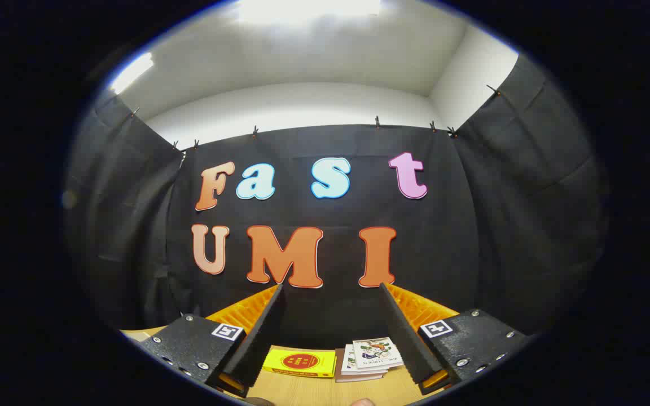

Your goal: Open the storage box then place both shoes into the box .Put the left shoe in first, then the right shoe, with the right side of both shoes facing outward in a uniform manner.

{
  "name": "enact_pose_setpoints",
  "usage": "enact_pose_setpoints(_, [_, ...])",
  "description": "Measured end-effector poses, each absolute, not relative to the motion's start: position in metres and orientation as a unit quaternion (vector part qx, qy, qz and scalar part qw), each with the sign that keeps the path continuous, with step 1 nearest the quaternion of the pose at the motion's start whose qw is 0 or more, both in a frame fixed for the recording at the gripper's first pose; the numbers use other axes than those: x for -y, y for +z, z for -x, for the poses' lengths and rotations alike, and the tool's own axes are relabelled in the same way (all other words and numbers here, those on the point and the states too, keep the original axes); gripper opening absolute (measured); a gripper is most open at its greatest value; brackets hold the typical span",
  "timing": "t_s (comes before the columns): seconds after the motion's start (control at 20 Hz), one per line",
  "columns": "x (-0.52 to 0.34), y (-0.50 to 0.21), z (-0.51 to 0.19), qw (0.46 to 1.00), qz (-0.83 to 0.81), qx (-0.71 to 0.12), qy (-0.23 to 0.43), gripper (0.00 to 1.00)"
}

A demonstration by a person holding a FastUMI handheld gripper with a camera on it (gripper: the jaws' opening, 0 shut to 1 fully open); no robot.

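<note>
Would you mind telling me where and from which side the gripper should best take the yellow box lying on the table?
Probably from above, across its narrow width: the yellow box lies flat on the wooden table, between the open gripper fingers.

I see a light wooden tabletop [302, 392] below my gripper [333, 290], whose fingers stand spread apart, holding nothing. A yellow box [299, 362] with a red round mark lies flat on it, and just beside it sits a small stack of booklets [370, 358].

black claw [332, 338], orange-backed fingers, screws
</note>
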State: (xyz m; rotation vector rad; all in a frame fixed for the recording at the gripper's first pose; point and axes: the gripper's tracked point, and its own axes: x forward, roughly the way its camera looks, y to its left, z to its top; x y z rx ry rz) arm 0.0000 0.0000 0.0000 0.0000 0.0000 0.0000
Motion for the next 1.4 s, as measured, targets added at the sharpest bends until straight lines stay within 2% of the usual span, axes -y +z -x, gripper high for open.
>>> enact_pose_setpoints(0.95, [-0.041, 0.031, 0.041, 1.0, 0.007, -0.005, -0.002, 0.99])
enact_pose_setpoints(1.4, [-0.037, 0.011, 0.045, 0.999, 0.005, -0.038, -0.019, 0.99])
